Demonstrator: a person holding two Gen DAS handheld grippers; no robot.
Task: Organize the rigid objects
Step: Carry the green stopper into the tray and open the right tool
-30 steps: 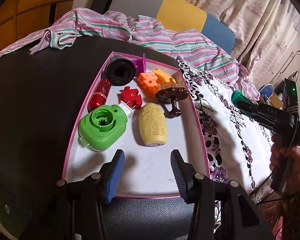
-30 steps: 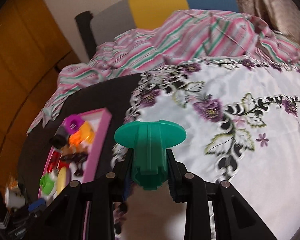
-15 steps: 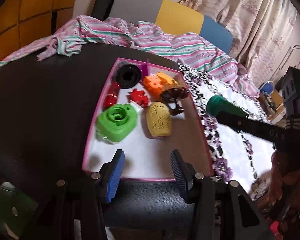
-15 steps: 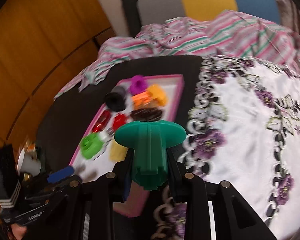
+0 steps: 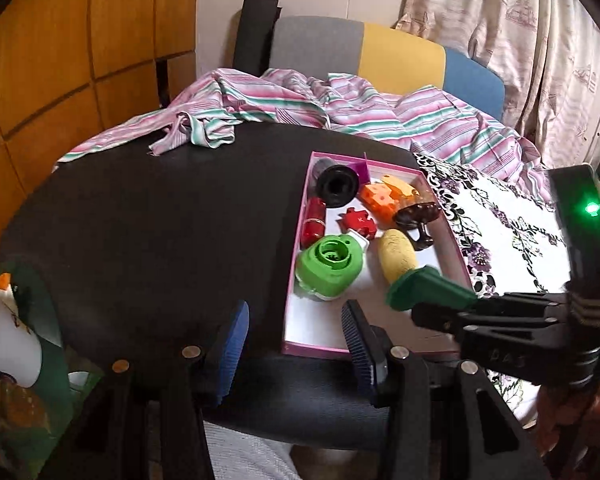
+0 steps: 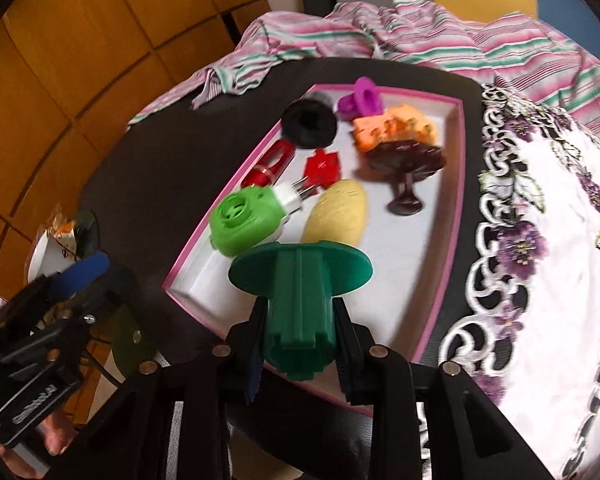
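A pink-rimmed white tray (image 5: 328, 343) (image 6: 432, 320) lies on a black round table. It holds a light green round gadget (image 5: 329, 266) (image 6: 246, 224), a yellow oval (image 5: 397, 255) (image 6: 338, 212), red pieces, an orange block, a black ring, a purple piece and a dark brown stand (image 6: 408, 168). My right gripper (image 6: 300, 336) is shut on a dark green flanged peg (image 6: 300, 292) (image 5: 428, 290), held over the tray's near end. My left gripper (image 5: 296, 336) is open and empty, at the table's near edge, left of the tray.
A floral white cloth (image 5: 508, 224) (image 6: 548, 240) covers the table right of the tray. A striped pink garment (image 5: 260, 100) lies at the back over a chair. A white cup (image 5: 4, 336) and clutter sit at far left. Wooden panels stand left.
My right gripper has swung left with the green peg, from over the floral cloth to over the tray. My left gripper has pulled back and to the left, off the tray.
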